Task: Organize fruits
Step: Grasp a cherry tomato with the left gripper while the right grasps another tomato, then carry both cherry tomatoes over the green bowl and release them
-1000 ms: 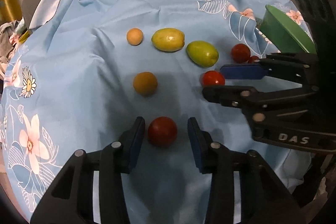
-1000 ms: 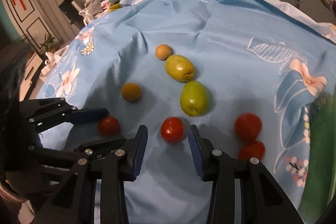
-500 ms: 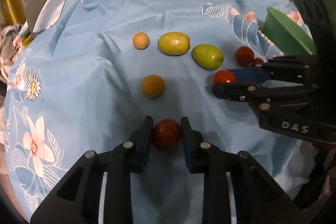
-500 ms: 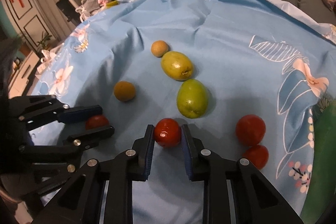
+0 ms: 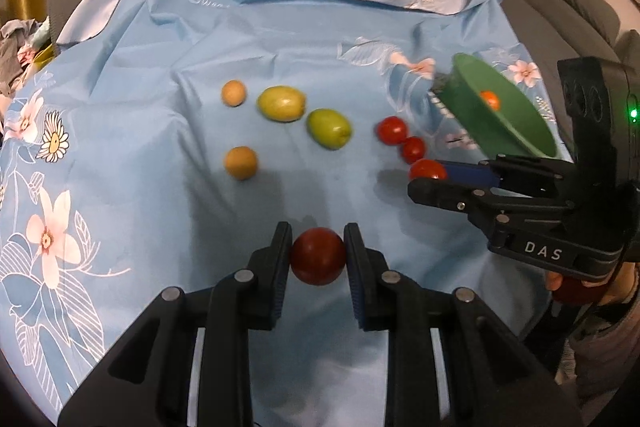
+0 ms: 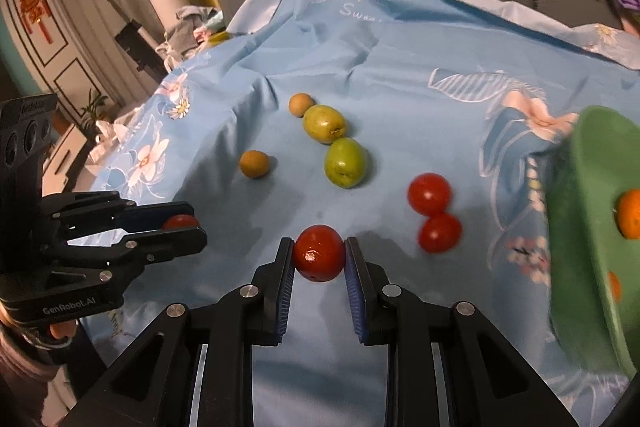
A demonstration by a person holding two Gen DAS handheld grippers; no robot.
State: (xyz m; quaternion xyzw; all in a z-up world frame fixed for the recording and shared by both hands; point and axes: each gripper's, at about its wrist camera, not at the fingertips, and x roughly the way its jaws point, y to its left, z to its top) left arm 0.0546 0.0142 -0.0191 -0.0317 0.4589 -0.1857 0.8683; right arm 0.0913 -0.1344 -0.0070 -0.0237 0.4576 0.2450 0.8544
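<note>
Ribbed blue fingers (image 5: pixel 353 259) around round glossy tomato (image 5: pixel 318 255)

"DAS": white capitals on the black body of the right gripper (image 5: pixel 430 175). "GenRobot.AI": pale lettering on the black body of the left gripper (image 6: pixel 182 225). "Swee…": white script, partly readable, on the blue floral cloth (image 6: pixel 400 75).

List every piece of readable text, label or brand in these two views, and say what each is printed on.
"DAS": on the body of the right gripper, seen from the left wrist.
"GenRobot.AI": on the body of the left gripper, seen from the right wrist.
"Swee...": white script on the blue floral cloth; cut off by a fold.
Top of the left gripper's camera housing: too small to read.
</note>
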